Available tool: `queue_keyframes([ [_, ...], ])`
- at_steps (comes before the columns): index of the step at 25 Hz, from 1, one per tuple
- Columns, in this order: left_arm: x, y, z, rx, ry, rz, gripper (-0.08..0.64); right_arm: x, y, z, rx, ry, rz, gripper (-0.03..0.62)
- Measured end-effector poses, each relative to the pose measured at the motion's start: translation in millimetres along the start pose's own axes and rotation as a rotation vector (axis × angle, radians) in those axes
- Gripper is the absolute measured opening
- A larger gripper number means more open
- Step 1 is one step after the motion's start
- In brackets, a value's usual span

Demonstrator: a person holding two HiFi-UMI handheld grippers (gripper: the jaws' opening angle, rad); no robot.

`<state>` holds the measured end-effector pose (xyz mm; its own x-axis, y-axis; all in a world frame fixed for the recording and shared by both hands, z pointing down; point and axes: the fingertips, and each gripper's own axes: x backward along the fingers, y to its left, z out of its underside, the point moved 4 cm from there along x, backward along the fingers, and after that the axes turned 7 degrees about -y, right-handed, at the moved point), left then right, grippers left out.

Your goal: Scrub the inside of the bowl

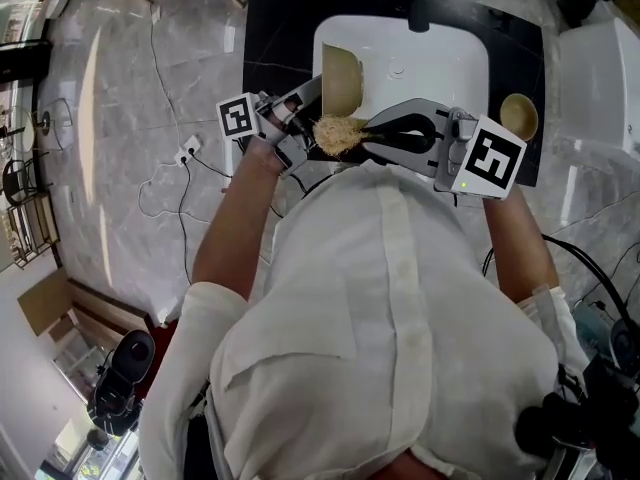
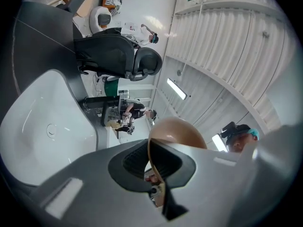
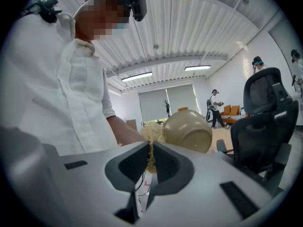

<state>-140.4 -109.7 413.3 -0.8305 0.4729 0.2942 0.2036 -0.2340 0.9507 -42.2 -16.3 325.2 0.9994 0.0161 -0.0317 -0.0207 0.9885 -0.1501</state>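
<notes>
Pinching the rim of the stiff, likely breakable bowl [image 1: 341, 80] in my left tongs [image 1: 311, 95] | I am squeezing the soft scrubber [image 1: 335, 136] in my right tongs [image 1: 368, 134]

Two bowls: a held bowl [image 1: 341, 78], a spare bowl [image 1: 518, 116] at the counter's [image 1: 280, 28] right edge; one scrubber [image 1: 337, 135]; one sink [image 1: 470, 43].

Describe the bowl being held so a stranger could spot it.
Find the white sink in the dark counter. Over its left part, the left gripper clamps a tan bowl by its rim. Unlike the second tan bowl, sitting upright on the counter right of the sink, this one is tipped on edge, next to the straw-coloured scrubber.
</notes>
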Motion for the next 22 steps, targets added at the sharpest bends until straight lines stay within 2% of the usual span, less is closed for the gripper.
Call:
queue_keyframes([
  [3,4.7,-9.0,-2.0,0.006,0.015,0.023,0.014,-11.9,-3.6,21.2,0.000,0.056,0.017,0.025],
  [8,16.6,-13.6,3.4,-0.029,0.156,0.015,0.014,-26.0,-22.2,49.2,-0.008,0.123,0.074,0.023],
  [14,35.2,-13.8,-1.8,-0.054,0.260,-0.008,0.014,-41.8,-35.2,59.0,0.016,0.184,0.121,0.025],
  [18,42.9,-15.1,-7.1,-0.056,0.303,0.006,0.014,-47.8,-47.8,59.6,0.020,0.201,0.187,0.025],
  [22,48.6,-10.0,-11.3,-0.095,0.373,-0.004,0.014,-49.6,-57.3,60.2,0.018,0.214,0.245,0.025],
])
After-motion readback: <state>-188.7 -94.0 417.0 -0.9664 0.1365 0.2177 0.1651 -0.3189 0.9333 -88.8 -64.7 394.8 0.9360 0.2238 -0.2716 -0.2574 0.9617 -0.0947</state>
